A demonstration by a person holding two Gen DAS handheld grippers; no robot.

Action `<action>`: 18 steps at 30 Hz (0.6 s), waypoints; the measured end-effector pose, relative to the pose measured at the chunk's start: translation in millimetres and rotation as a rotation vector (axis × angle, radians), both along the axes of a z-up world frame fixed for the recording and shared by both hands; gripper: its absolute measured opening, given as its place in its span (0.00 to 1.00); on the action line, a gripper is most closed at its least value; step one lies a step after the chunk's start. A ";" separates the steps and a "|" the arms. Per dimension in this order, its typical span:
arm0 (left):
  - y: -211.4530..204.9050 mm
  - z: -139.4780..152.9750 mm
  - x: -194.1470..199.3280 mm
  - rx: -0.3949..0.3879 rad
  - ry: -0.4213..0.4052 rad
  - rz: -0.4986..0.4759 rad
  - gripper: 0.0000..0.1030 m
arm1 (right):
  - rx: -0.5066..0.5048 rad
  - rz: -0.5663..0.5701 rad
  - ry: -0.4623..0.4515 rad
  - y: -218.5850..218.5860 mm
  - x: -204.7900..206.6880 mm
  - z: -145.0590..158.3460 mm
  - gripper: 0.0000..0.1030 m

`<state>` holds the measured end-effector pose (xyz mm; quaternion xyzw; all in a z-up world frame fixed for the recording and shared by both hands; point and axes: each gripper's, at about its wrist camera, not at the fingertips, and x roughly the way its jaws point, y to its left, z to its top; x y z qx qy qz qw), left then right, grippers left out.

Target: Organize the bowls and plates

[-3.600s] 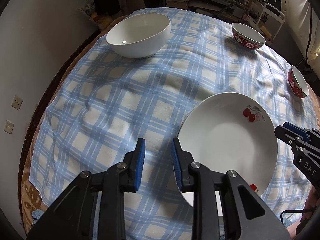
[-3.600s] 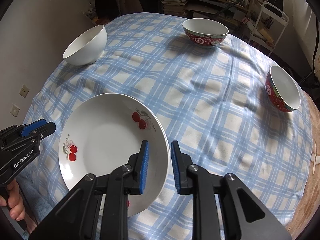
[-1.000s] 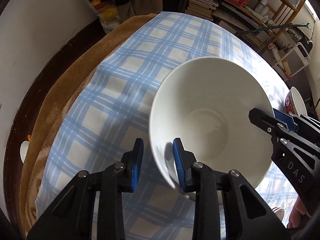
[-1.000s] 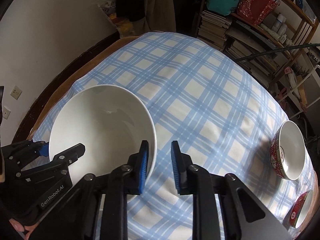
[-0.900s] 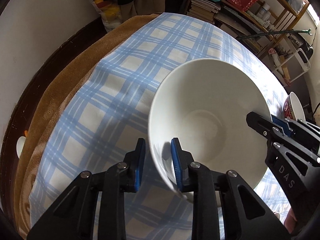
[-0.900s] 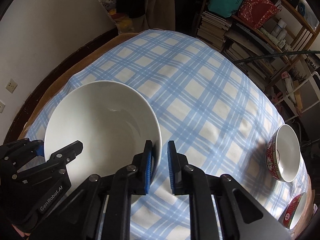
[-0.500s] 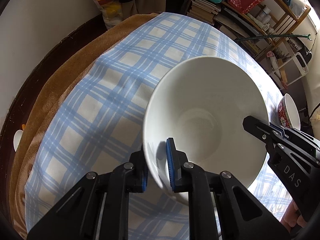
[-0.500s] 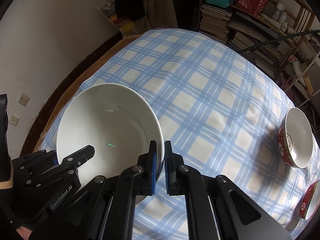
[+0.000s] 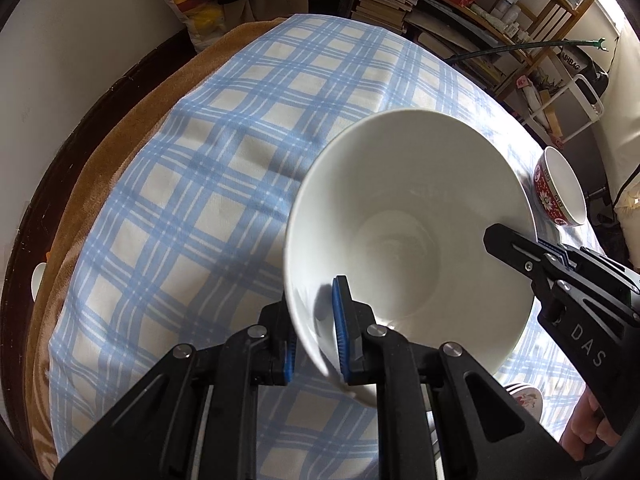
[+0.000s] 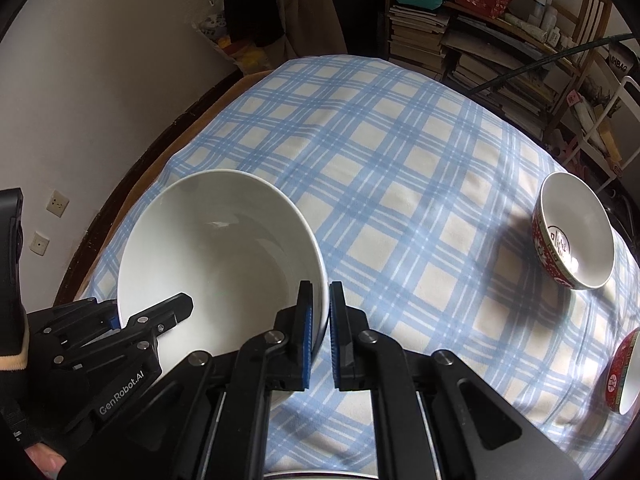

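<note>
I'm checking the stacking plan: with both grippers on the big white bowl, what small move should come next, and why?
Probably carry the white bowl toward the cherry plate whose edge shows just below it. The left gripper and right gripper each clamp the rim on opposite sides, so the hold looks secure, and the red bowls sit clear of that path.

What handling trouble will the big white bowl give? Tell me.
Likely slippery: the white bowl looks glazed, pinched only at opposite rim points by the left gripper and right gripper. Probably stiff but breakable. It may pivot between those two small grips.
</note>
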<state>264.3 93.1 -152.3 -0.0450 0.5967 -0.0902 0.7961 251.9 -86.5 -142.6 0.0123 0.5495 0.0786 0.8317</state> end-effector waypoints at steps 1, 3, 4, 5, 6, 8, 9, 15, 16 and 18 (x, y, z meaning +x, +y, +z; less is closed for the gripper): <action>-0.2 0.6 -2.4 0.006 0.000 -0.002 0.16 | 0.001 0.001 -0.001 0.2 -2.4 -0.1 0.09; 0.7 1.4 -7.4 0.015 0.002 -0.004 0.16 | 0.012 -0.002 0.004 -0.2 -6.9 -1.8 0.09; 2.1 1.7 -10.2 0.015 0.006 -0.002 0.16 | 0.021 -0.006 0.007 -0.2 -10.1 -2.5 0.09; 3.8 1.9 -13.4 0.014 0.010 0.001 0.16 | 0.031 -0.007 0.011 -0.1 -13.1 -3.4 0.09; 4.9 2.2 -16.8 0.014 0.013 0.001 0.16 | 0.037 -0.007 0.013 0.4 -16.1 -4.2 0.09; 6.0 3.6 -23.5 0.030 0.011 -0.005 0.16 | 0.049 -0.007 0.018 1.7 -22.3 -5.3 0.09; 5.8 4.6 -27.1 0.043 0.009 -0.011 0.16 | 0.055 -0.008 0.020 1.9 -26.1 -5.5 0.09; 8.1 10.9 -40.3 0.043 0.011 -0.021 0.16 | 0.074 -0.021 0.017 1.6 -42.8 -3.3 0.09; 7.8 11.7 -42.2 0.044 0.012 -0.022 0.16 | 0.076 -0.022 0.016 0.9 -45.2 -2.1 0.09; 7.4 12.9 -46.7 0.046 0.012 -0.023 0.16 | 0.081 -0.026 0.019 -0.3 -49.1 -1.0 0.09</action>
